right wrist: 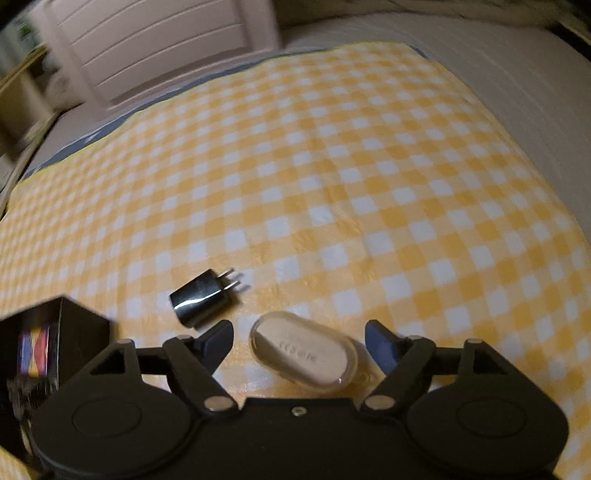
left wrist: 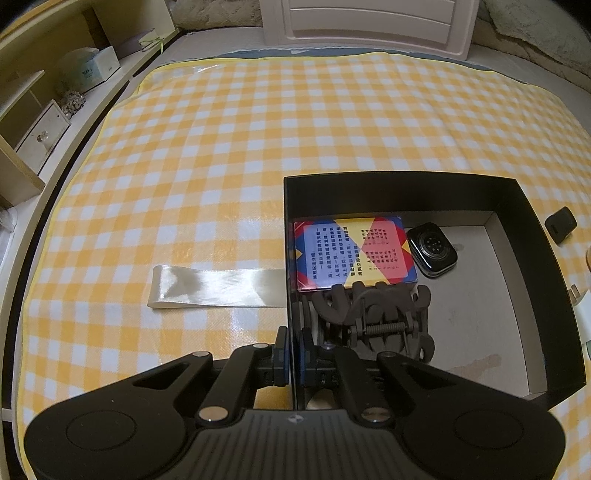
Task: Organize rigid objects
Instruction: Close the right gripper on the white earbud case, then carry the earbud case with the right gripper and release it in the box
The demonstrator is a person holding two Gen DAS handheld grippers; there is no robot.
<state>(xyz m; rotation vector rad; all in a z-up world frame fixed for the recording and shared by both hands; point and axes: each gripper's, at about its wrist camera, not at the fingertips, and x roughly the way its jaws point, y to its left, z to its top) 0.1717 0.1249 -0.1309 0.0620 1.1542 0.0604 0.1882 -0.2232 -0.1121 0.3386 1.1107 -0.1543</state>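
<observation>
A black open box [left wrist: 532, 229] sits on the yellow checked cloth. It holds a colourful card box [left wrist: 354, 254], a black smartwatch body [left wrist: 432, 251] and a dark hair claw clip [left wrist: 373, 317]. My left gripper [left wrist: 293, 354] is shut on the box's left wall, one finger inside and one outside. In the right wrist view my right gripper [right wrist: 301, 345] is open, its fingers on either side of a beige oval case [right wrist: 304, 350] lying on the cloth. A black plug charger [right wrist: 201, 297] lies just beyond the left finger. The box corner [right wrist: 79, 328] shows at the left.
A cream satin ribbon [left wrist: 218, 286] lies flat on the cloth left of the box. Wooden shelves [left wrist: 37, 122] with small items run along the left. A white headboard [left wrist: 369, 26] stands at the far end. The charger also shows right of the box [left wrist: 560, 223].
</observation>
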